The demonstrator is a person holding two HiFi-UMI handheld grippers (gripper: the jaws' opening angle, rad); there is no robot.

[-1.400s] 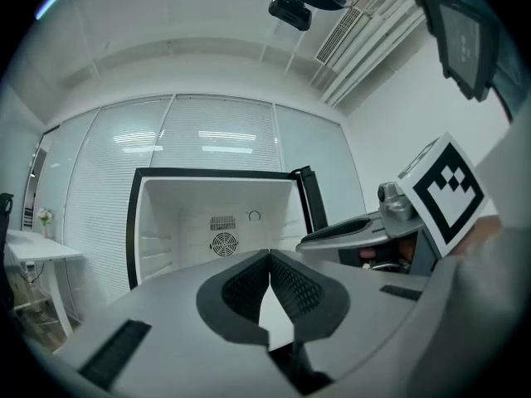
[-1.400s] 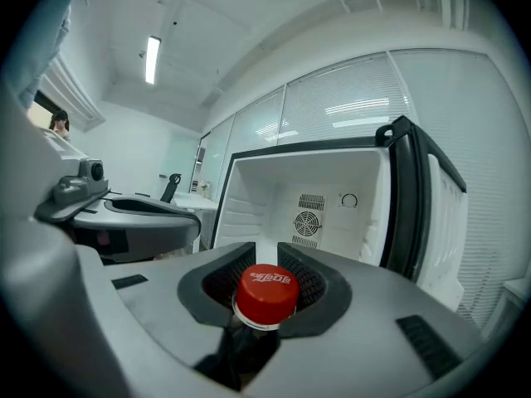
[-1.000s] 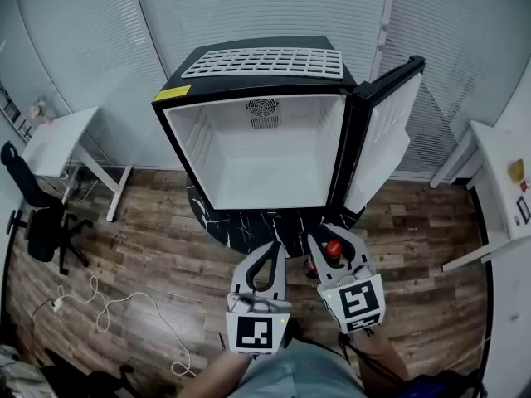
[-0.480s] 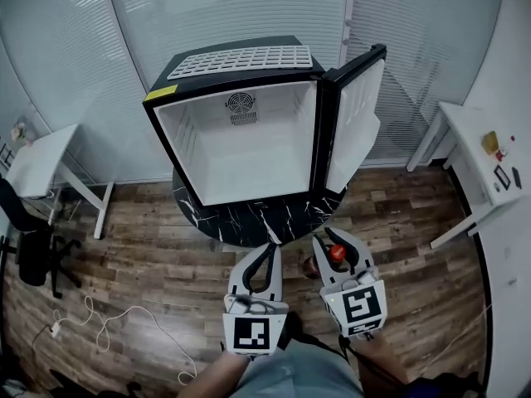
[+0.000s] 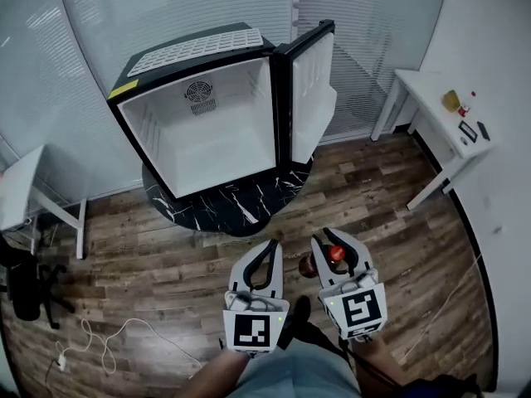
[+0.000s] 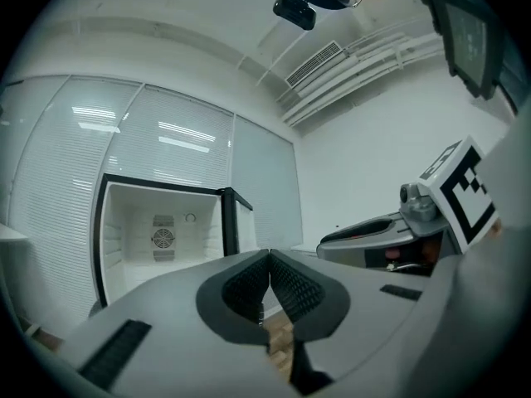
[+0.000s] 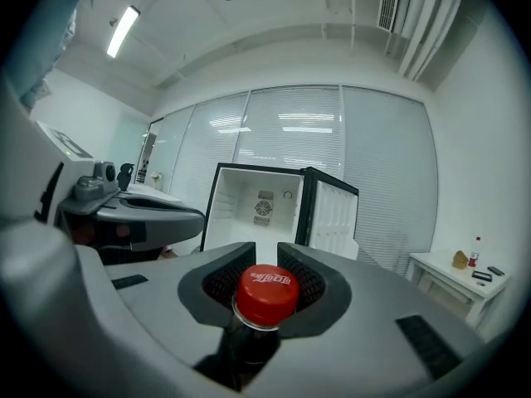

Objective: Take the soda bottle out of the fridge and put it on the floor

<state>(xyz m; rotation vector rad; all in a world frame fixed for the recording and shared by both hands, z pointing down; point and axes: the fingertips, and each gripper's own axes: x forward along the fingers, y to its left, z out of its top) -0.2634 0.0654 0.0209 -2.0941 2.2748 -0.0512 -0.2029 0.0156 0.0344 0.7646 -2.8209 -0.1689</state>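
Observation:
My right gripper [image 5: 333, 245] is shut on the neck of the soda bottle [image 5: 333, 255], a dark bottle with a red cap [image 7: 267, 292] that shows between the jaws in the right gripper view. The bottle hangs upright above the wooden floor [image 5: 390, 197]. My left gripper [image 5: 269, 250] is beside it on the left, shut with nothing in it; in the left gripper view its pads [image 6: 249, 288] meet. The black fridge [image 5: 199, 123] stands ahead with its door [image 5: 309, 89] swung open to the right and its white inside bare.
The fridge sits on a round black marble base [image 5: 232, 206]. A white table [image 5: 436, 127] with small items is at the right wall, another white table [image 5: 25, 197] at the left. A black office chair [image 5: 21, 280] and a white cable [image 5: 108, 338] are on the floor at the left.
The view has swung to the right and back from the fridge, which now sits further left and away. Both grippers keep their places in the view, the bottle still held in the right one.

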